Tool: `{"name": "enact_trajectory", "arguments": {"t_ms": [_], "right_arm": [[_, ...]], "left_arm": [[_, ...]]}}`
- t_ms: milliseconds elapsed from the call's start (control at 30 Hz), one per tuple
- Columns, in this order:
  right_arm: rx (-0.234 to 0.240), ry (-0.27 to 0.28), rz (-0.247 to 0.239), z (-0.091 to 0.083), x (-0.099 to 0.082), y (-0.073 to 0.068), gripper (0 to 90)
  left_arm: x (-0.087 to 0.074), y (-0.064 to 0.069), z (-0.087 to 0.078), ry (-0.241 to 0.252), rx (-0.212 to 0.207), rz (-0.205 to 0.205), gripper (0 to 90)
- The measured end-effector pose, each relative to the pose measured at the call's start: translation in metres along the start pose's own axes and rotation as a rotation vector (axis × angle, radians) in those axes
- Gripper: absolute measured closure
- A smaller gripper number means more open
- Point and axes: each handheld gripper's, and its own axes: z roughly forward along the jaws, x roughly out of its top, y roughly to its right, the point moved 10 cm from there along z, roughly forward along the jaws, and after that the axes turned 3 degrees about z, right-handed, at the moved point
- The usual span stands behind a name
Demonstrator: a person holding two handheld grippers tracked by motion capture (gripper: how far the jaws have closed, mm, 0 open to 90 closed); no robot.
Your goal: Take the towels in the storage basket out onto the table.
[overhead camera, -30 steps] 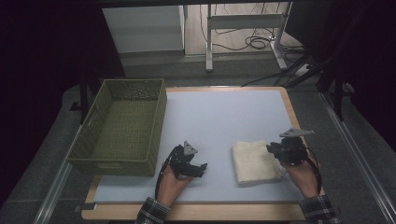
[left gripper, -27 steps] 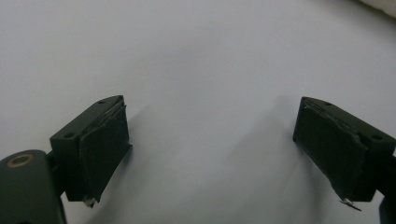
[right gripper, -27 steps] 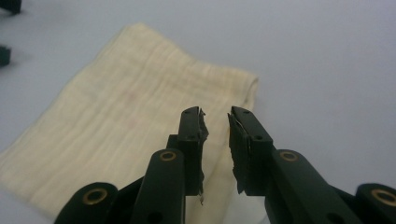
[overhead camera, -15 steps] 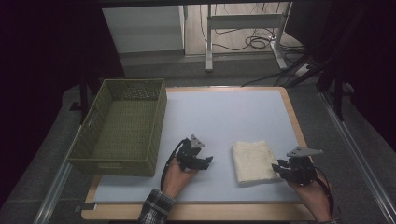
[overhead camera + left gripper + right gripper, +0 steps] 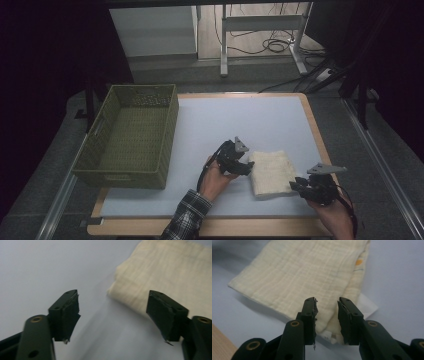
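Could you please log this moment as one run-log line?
left gripper: jaws open beside folded cloth | right gripper: jaws open, straddling cloth corner | basket: empty

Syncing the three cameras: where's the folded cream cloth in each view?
High view: folded cream cloth lies lower right of centre on the table, between both grippers.
Left gripper view: upper right, its corner ahead of the open jaws.
Right gripper view: centre and upper left, near corner between the jaws.
Shared landmark: the pale table surface.
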Motion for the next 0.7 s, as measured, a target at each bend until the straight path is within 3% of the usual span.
{"name": "enact_trajectory", "arguments": {"t_ms": [67,133,200,300,367,433,467,533,700], "right_arm": [[-0.013,-0.040,-0.005,0.012,-0.005,-0.002,78.6],[-0.015,-0.027,-0.014,0.012,-0.003,-0.004,87.8],[-0.030,-0.029,-0.027,0.011,0.000,-0.005,88.4],[-0.032,-0.007,-0.038,0.004,0.007,-0.009,88.5],[-0.033,0.010,-0.042,-0.001,0.011,-0.009,88.5],[-0.039,0.031,-0.050,-0.011,0.019,-0.010,88.4],[-0.047,0.040,-0.052,-0.014,0.022,-0.008,88.5],[-0.063,0.046,-0.046,-0.020,0.025,-0.003,88.5],[-0.081,0.012,-0.015,-0.016,0.013,0.012,88.4]], "left_arm": [[-0.011,-0.009,-0.007,-0.015,0.018,-0.016,19.8],[-0.022,-0.017,-0.014,-0.032,0.040,-0.023,17.2],[-0.029,-0.023,-0.019,-0.042,0.055,-0.024,15.7],[-0.052,-0.036,-0.031,-0.072,0.085,-0.041,13.8],[-0.056,-0.038,-0.032,-0.082,0.086,-0.042,13.0],[-0.072,-0.044,-0.030,-0.114,0.080,-0.064,12.5],[-0.075,-0.045,-0.029,-0.115,0.076,-0.072,12.1],[-0.078,-0.046,-0.028,-0.087,0.041,-0.129,11.3],[-0.079,-0.046,-0.027,-0.053,0.043,-0.132,10.8]]}}
